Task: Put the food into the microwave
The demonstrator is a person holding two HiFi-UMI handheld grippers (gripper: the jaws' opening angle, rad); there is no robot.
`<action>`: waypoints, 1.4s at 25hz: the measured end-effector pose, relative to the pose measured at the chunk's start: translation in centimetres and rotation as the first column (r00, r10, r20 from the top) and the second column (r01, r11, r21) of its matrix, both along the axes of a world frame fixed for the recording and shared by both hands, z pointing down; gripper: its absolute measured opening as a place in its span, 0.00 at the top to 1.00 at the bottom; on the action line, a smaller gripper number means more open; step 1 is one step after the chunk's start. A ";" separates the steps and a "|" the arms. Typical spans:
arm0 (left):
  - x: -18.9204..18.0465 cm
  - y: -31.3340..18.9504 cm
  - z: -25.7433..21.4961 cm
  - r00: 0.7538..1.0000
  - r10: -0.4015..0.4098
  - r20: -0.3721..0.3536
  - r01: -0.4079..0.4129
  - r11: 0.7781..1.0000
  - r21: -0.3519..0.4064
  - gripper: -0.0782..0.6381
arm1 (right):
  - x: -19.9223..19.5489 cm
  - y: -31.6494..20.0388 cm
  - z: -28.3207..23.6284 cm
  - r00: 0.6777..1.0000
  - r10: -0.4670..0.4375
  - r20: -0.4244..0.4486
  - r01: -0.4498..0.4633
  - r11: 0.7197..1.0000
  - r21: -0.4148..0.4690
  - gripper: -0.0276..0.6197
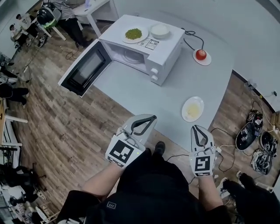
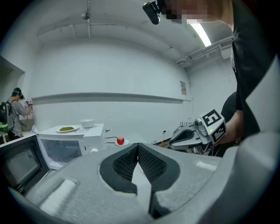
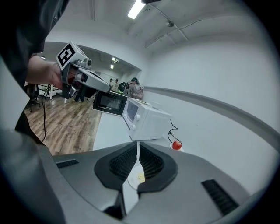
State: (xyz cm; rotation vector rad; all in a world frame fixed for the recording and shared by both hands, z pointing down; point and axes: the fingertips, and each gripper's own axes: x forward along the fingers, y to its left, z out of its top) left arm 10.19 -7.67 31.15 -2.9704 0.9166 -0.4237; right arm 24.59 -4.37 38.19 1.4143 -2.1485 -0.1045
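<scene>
A white microwave point(image 1: 140, 50) stands on the grey table point(image 1: 131, 87) with its door point(image 1: 85, 70) swung open to the left. On its top sit a plate of green food point(image 1: 134, 34) and a white bowl point(image 1: 159, 30). A tomato on a saucer point(image 1: 201, 54) lies to its right. A plate of yellow food point(image 1: 192, 109) rests near the table's front edge. My left gripper point(image 1: 151, 118) hovers over the front edge, shut and empty. My right gripper point(image 1: 195, 128) is just below the yellow plate, shut with nothing in it. In the right gripper view that plate point(image 3: 135, 178) shows under the shut jaws.
The open microwave door juts out over the wood floor point(image 1: 52, 127). A power cable point(image 1: 192, 37) runs behind the microwave. Devices and cables point(image 1: 253, 140) lie on the floor at the right. People point(image 1: 22, 30) and a white table point(image 1: 96, 8) are at the far left.
</scene>
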 end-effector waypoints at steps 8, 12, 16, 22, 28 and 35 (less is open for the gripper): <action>2.1 -4.9 5.4 0.999 0.030 -0.010 -0.031 0.999 -0.019 0.88 | 0.7 -3.0 4.7 0.990 -0.019 -0.137 0.012 0.999 -0.051 0.93; 3.3 -6.4 8.3 0.998 0.065 0.003 -0.065 0.998 -0.014 0.88 | 0.6 -4.2 7.2 0.975 -0.024 -0.221 0.017 0.999 -0.033 0.93; 4.5 -6.9 10.7 0.993 0.108 0.048 -0.109 0.994 0.012 0.88 | 0.7 -4.8 10.5 0.940 -0.048 -0.339 0.037 0.999 -0.037 0.93; 6.0 -7.7 14.5 0.986 0.158 0.052 -0.156 0.987 -0.030 0.88 | 1.3 -5.5 15.2 0.939 -0.046 -0.341 0.016 0.996 -0.089 0.93; 7.4 -8.1 16.6 0.982 0.181 0.045 -0.179 0.983 -0.041 0.88 | 2.1 -5.3 18.7 0.925 -0.049 -0.377 0.001 0.992 -0.128 0.92; 8.0 -8.4 17.9 0.980 0.194 0.051 -0.193 0.981 -0.034 0.88 | 2.5 -4.9 21.2 0.891 -0.081 -0.447 0.007 0.986 -0.164 0.82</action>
